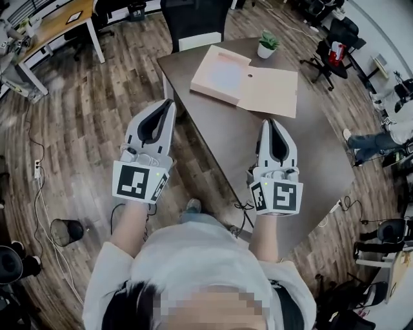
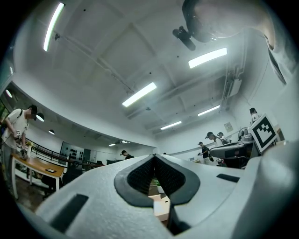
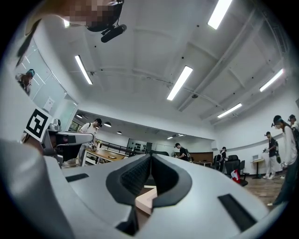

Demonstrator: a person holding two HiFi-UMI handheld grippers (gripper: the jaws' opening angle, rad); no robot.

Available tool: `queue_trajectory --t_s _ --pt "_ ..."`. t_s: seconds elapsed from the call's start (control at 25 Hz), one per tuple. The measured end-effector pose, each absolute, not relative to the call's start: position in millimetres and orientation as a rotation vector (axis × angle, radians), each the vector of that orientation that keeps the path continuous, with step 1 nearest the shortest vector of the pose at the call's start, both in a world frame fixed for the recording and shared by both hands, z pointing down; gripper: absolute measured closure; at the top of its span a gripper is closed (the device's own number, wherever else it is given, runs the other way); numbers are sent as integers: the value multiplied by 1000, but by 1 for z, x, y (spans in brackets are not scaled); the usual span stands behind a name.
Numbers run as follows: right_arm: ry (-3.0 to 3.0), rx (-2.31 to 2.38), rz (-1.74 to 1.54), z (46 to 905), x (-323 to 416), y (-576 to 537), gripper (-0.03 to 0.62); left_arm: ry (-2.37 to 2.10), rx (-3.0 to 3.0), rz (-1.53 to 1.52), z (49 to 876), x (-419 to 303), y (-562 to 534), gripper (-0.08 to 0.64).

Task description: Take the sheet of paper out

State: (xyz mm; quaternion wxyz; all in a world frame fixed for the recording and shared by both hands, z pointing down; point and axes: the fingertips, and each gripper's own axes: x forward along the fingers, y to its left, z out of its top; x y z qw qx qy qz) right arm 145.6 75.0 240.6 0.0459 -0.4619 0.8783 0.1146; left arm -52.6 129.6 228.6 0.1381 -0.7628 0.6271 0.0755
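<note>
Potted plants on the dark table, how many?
1. The potted plant stands at the table's far edge, beyond the open folder. The right gripper covers a bit of tabletop; another seems unlikely.

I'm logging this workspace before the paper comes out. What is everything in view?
table: one, dark brown, in front of the person
flat box: one, pale beige, lid open, on the table's far side
potted plant: one, green in a white pot, on the table just beyond the box
office chair: one, black, behind the table
desk: one, wood top, far left
bin: one, black, on the floor, lower left
left gripper: one, white-grey, jaws together, empty, beside the table's left edge
right gripper: one, white-grey, jaws together, empty, over the table
</note>
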Motion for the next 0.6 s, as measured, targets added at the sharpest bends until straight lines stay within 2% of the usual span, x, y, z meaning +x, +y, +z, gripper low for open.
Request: queue_trajectory --t_s 0.36,0.6 --pt "2704 -1399 299 249 160 -7 575 1816 -2212 206 233 -31 58 551" --pt "2713 -1388 266 259 147 -33 575 1823 -2213 186 239 -41 31 551"
